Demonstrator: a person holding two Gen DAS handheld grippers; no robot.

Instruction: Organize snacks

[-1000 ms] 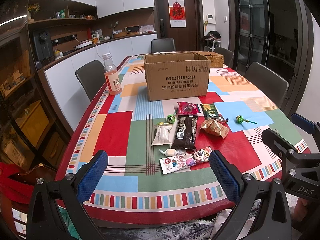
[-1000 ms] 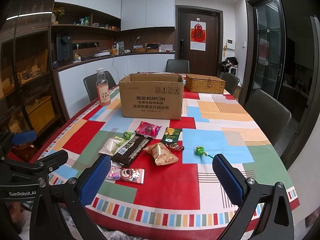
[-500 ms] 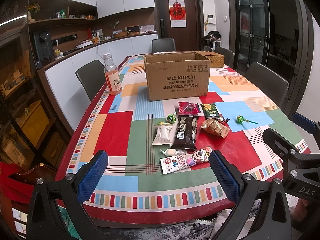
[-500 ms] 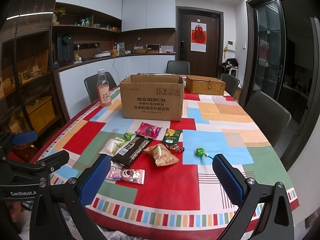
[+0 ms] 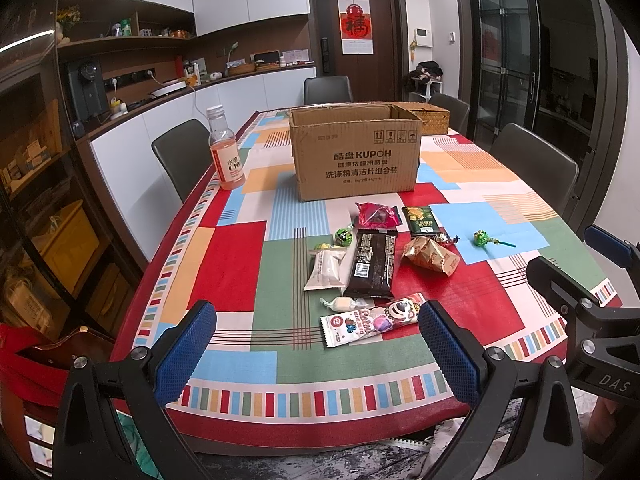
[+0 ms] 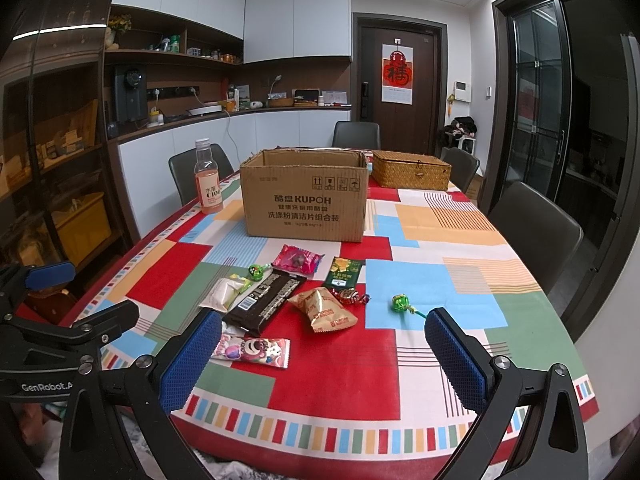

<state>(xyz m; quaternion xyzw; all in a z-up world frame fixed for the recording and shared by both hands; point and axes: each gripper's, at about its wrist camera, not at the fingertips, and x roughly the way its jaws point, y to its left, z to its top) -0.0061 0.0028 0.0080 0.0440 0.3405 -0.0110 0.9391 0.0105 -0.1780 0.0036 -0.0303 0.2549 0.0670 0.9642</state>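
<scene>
On table (image 5: 224, 248), scattered snacks (image 5: 372, 266), cardboard box (image 5: 356, 156)

Snack packets (image 5: 372, 266) mid-frame on table (image 5: 240, 264); cardboard box (image 5: 356, 156) behind them, bottle (image 5: 227, 152) upper left, wicker basket (image 6: 410, 169) behind box.

I count one open cardboard box (image 5: 355, 156), one woven basket (image 6: 410, 169) behind it, one drink bottle (image 5: 226, 149). Snacks on the cloth: two green lollipops (image 5: 481, 237) (image 5: 343, 236), six flat or puffed packets (image 5: 372, 265), and two small twist-wrapped candies (image 5: 343, 303) (image 6: 352, 296). Four chairs (image 5: 535, 168) show around the table.
</scene>
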